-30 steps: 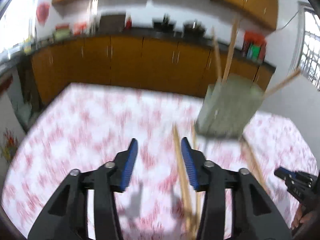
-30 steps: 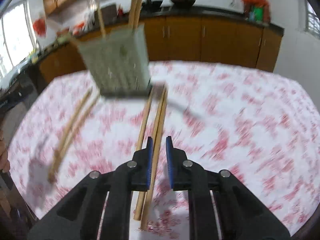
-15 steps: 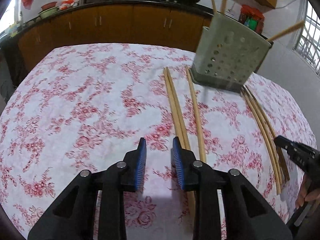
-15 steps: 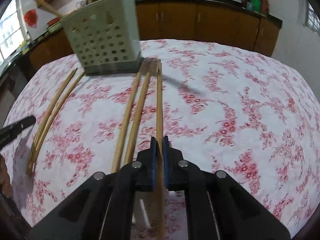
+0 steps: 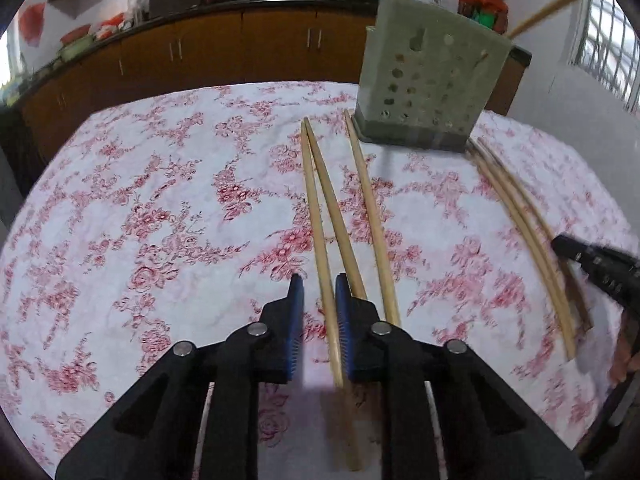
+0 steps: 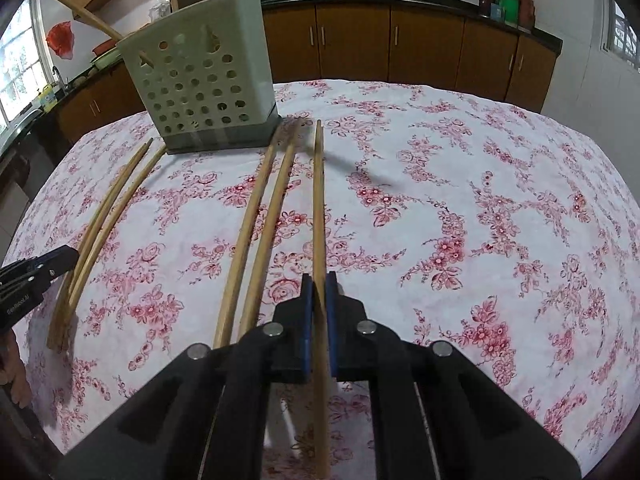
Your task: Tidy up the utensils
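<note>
A pale green perforated utensil holder (image 5: pixel 430 84) stands at the table's far side with chopsticks sticking out; it also shows in the right wrist view (image 6: pixel 200 88). Several long wooden chopsticks lie on the floral cloth. My left gripper (image 5: pixel 319 280) is narrowly open around one chopstick (image 5: pixel 316 216), with the jaws apart from it. My right gripper (image 6: pixel 319 278) is shut on a chopstick (image 6: pixel 318 200) that points toward the holder. The right gripper's tip (image 5: pixel 592 258) shows at the left view's right edge, the left gripper's tip (image 6: pixel 40 266) at the right view's left edge.
The round table has a white cloth with red flowers (image 6: pixel 480 208). A pair of chopsticks (image 6: pixel 104 220) lies left of the holder. Two more chopsticks (image 6: pixel 260 232) lie beside the held one. Brown kitchen cabinets (image 6: pixel 420 48) run along the back wall.
My left gripper has narrowed and moved right over a chopstick, which now lies between its jaws. My right gripper stays shut on its chopstick, shifted slightly; the motion blur has settled.
</note>
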### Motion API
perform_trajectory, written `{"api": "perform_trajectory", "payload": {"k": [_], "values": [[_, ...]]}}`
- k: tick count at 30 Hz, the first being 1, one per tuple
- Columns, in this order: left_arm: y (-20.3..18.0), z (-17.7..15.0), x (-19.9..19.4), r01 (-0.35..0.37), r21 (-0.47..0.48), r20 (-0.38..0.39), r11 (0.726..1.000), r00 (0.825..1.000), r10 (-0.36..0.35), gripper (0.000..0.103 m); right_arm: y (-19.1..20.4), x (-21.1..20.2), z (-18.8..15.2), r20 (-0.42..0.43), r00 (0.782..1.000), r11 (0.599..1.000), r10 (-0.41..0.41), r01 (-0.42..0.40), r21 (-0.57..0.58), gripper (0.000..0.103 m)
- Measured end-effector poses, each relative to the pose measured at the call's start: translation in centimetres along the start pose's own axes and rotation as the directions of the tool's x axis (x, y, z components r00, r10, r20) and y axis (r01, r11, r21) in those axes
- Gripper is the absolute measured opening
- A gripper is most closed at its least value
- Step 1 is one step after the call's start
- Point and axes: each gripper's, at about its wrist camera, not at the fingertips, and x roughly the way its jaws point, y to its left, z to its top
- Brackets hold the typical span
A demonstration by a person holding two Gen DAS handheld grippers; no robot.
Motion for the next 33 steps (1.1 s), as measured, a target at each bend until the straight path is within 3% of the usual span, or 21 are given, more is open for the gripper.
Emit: {"api": "perform_trajectory", "payload": {"k": [5, 8, 18, 33], "values": [[0.2, 0.0, 0.1, -0.016, -0.001, 0.000, 1.000, 1.000, 0.016, 0.017, -0.2, -0.4, -0.3, 0.009, 1.000, 1.000, -0.001, 0.001, -0.004, 0.010], [0.3, 0.5, 0.5, -0.046, 0.001, -0.002, 0.999, 0.999, 0.046, 0.010, -0.1, -0.4, -0.5, 0.016, 1.000, 1.000, -0.005, 0.006, -0.019, 0.009], [5.1, 2.6, 1.8, -0.136, -0.092, -0.003, 0.986, 0.991, 0.137, 0.009, -0.2, 1.1, 1.4, 0.035, 0.999, 1.000, -0.004, 0.004, 0.023, 0.009], [5.8, 2.6, 1.7, -0.101, -0.125, 0.003, 0.987, 0.995, 0.102, 0.009, -0.2, 1.5, 1.5, 0.035, 0.999, 1.000, 0.001, -0.002, 0.030, 0.009]]}}
